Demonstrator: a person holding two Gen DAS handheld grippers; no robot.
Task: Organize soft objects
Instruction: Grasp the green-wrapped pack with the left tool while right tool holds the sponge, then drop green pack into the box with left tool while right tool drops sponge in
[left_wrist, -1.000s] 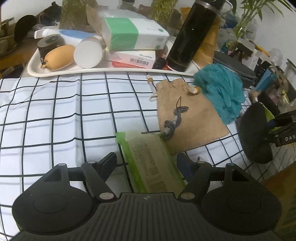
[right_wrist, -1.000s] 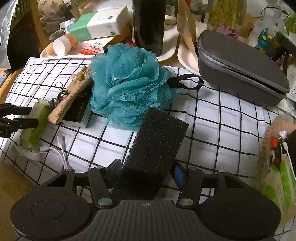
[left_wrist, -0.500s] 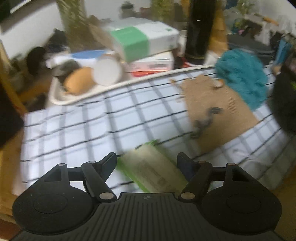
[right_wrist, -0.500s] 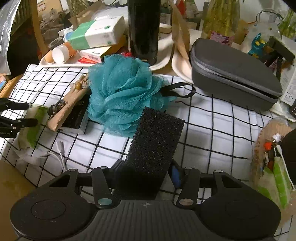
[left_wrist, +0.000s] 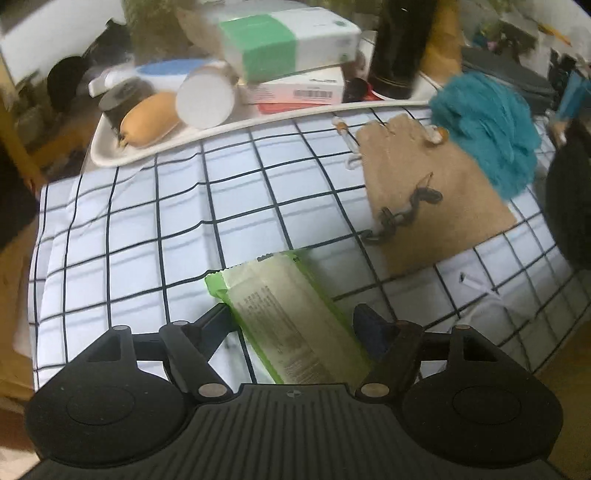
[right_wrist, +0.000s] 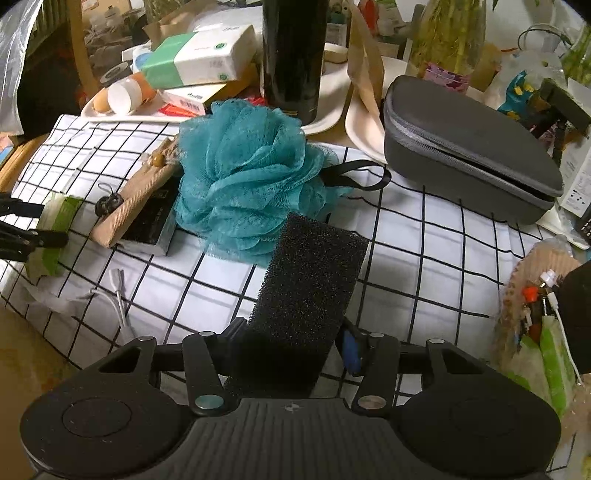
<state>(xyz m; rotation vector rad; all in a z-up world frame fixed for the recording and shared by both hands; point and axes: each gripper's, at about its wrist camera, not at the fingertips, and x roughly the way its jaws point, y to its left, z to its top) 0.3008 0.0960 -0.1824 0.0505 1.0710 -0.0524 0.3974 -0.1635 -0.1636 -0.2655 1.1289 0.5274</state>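
Cluttered table, black-gridded white cloth (left_wrist: 147, 236)

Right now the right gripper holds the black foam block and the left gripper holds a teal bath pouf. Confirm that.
Not quite. The right gripper does hold the black foam block, but the left gripper holds a green tissue pack, not the pouf. The left wrist view shows the pack between its fingers; the teal bath pouf lies free on the checked cloth.

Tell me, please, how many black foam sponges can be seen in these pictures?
1. The black foam sponge is between the fingers of the right gripper, in front of the teal bath pouf. Others may be hidden in the clutter.
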